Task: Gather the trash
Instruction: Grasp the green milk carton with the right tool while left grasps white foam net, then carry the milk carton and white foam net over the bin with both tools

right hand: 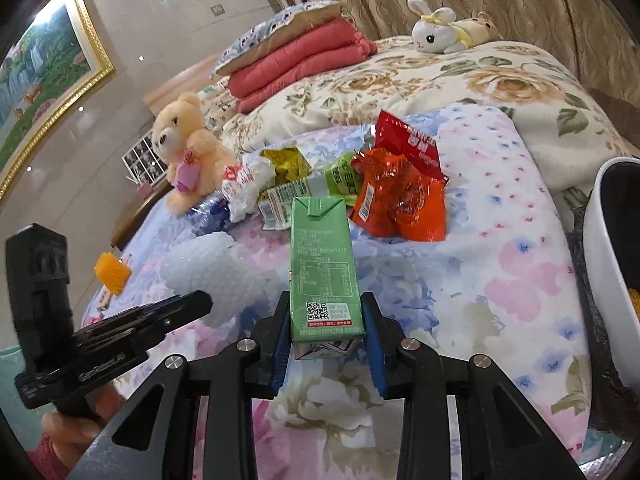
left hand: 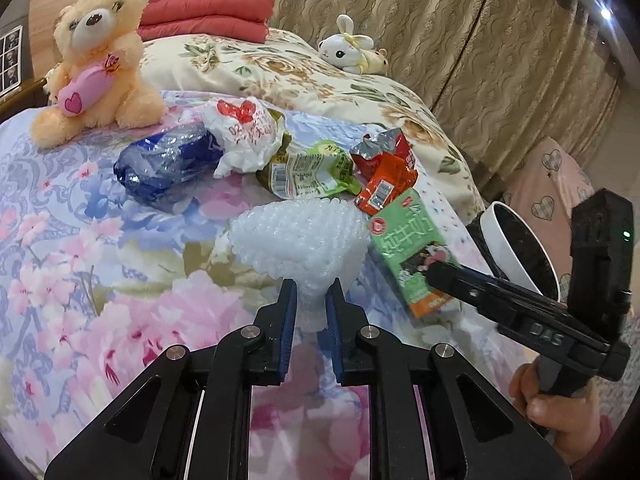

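I have both tools loaded at the near edge of the flowered bedspread (left hand: 80, 240). My left gripper (left hand: 311, 300) is pinching the narrow tail of a white foam-net fruit sleeve (left hand: 300, 236), whose flared body fans out ahead of the fingers. I judge it nearly weightless and springy; it squashes under the pads, so the bunched tail is the right place to hold, since the open mesh would just collapse and slip.

My right gripper (right hand: 326, 320) is clamped across the bottom end of a green rectangular drink carton (right hand: 322, 264), its folded top pointing away from me toward the heap. The carton looks stiff along its edges but dented, so probably empty and light. Its coated faces are smooth, so I would keep the pads flat on the two narrow sides and not squeeze harder.

More trash lies toward the middle of the bed: an orange-red foil snack wrapper (right hand: 400, 200), a green printed plastic pouch (left hand: 312, 172), a crumpled white plastic bag with red print (left hand: 244, 136) and a crushed clear bottle with a blue label (left hand: 168, 164). I expect all to be light and crinkly; the films are best taken at a fold.

A white round bin with a black liner (right hand: 608, 264) stands just beside the bed's right edge.
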The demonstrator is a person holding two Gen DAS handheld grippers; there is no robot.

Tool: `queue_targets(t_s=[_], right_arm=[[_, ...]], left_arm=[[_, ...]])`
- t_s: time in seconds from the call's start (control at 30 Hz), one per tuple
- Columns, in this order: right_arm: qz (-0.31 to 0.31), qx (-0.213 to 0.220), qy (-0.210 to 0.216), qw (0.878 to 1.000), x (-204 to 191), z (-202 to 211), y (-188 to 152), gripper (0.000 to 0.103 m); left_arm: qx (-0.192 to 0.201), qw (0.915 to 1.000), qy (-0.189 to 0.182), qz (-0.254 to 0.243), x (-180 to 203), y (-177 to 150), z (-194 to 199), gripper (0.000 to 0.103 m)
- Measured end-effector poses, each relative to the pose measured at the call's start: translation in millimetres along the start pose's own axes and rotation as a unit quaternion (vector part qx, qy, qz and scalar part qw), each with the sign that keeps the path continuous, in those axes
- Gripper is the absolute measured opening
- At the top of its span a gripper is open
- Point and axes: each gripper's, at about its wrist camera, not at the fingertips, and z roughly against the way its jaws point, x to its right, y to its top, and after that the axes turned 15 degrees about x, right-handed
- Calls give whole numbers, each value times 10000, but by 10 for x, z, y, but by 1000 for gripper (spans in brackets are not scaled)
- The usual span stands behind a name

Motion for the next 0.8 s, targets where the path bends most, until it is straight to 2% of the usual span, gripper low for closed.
queue_targets(t_s=[0.13, 0.23, 0.43, 0.8], right_arm=[[-96, -174, -36, 9998, 18, -175, -60, 37], [-111, -206, -36, 9997, 4, -219, -89, 32], [-63, 98, -18, 9999, 13, 19, -15, 31], [-226, 463, -289, 9983, 365, 609, 111, 31]], left_arm=[[-71, 9999, 55, 59, -36, -39, 16, 14], [-83, 9999, 79, 70, -49, -48, 37, 14], [-103, 9999, -59, -3, 65, -58, 27, 14], [-185, 9970, -624, -416, 723, -42, -79, 14]])
